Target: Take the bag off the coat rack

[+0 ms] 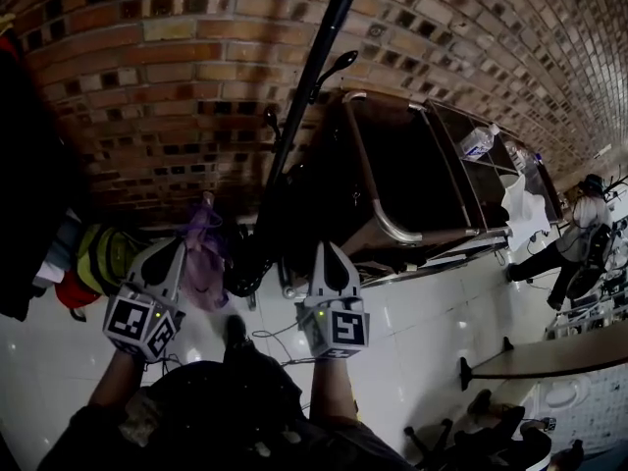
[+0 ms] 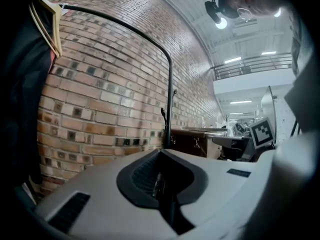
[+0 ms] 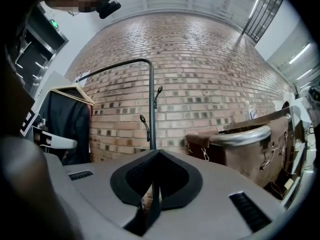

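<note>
A purple bag (image 1: 204,255) is seen hanging low beside the dark pole of the coat rack (image 1: 299,96), close to the rack's base. Which hook or part carries it cannot be told. It hangs between the two grippers, just beside the tip of the left gripper (image 1: 180,246) and apart from the right gripper (image 1: 328,249), which is held on the other side of the pole. The bag is not held by either pair of jaws.

In the left gripper view the jaws are seen pressed together with nothing made out between them, and the pole with its side hooks stands straight ahead. In the right gripper view the jaws are likewise closed and empty, again with the pole ahead of them. The bag is not shown in either gripper view.

A brick wall (image 1: 147,77) stands behind the rack. A dark garment (image 3: 67,124) is hung on a wooden hanger (image 3: 71,92) to the left, and a yellow-green backpack (image 1: 106,255) lies low on that side. Dark brown furniture with a metal rail (image 1: 378,194) stands to the right on the pale tiled floor (image 1: 422,332).
</note>
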Available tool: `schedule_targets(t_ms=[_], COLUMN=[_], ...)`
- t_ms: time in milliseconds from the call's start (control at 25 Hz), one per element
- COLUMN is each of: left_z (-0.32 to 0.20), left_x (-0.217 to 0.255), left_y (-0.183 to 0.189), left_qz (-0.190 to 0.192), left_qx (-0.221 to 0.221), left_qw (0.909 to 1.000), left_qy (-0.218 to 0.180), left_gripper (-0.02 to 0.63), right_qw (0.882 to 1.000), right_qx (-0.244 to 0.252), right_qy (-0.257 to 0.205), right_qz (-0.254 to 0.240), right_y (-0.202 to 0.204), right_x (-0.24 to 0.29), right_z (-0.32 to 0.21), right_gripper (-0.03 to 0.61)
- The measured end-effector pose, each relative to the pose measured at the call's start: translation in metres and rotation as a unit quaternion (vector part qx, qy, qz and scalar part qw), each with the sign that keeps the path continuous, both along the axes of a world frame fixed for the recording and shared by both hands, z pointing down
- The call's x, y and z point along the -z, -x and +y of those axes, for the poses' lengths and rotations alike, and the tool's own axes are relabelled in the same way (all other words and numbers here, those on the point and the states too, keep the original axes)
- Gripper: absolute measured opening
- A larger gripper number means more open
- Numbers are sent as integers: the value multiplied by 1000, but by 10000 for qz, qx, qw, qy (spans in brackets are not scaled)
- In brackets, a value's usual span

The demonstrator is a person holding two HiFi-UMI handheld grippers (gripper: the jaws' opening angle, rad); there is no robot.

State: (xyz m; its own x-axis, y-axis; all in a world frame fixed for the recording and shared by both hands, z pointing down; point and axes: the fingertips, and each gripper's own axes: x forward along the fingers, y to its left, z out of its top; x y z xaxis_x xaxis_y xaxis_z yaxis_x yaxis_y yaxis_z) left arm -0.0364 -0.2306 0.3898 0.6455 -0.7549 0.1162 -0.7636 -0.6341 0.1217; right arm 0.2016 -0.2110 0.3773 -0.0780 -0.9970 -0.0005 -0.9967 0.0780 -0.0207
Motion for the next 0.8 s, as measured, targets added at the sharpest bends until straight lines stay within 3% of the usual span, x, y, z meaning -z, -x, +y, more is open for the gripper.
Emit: schedule_targets(t_ms=[360, 640, 800], left_z=[-72, -112, -128], left_x=[-7, -15, -20], left_y=[-49, -74, -82], left_qz=[-154, -164, -164], left_qx=[10, 199, 171], left_qw=[9999, 9996, 9996], left_qy=[-61, -128, -175], left_gripper=[18, 18, 18], right_qw=[9949, 9833, 9774], right_qx=[871, 1562, 1848], right_qy=[440, 776, 938], right_qz=[-264, -527, -425], right_y=[-8, -4, 5], right_x=[-45, -83, -102], right_z=[-89, -135, -161], right_gripper=[117, 172, 189])
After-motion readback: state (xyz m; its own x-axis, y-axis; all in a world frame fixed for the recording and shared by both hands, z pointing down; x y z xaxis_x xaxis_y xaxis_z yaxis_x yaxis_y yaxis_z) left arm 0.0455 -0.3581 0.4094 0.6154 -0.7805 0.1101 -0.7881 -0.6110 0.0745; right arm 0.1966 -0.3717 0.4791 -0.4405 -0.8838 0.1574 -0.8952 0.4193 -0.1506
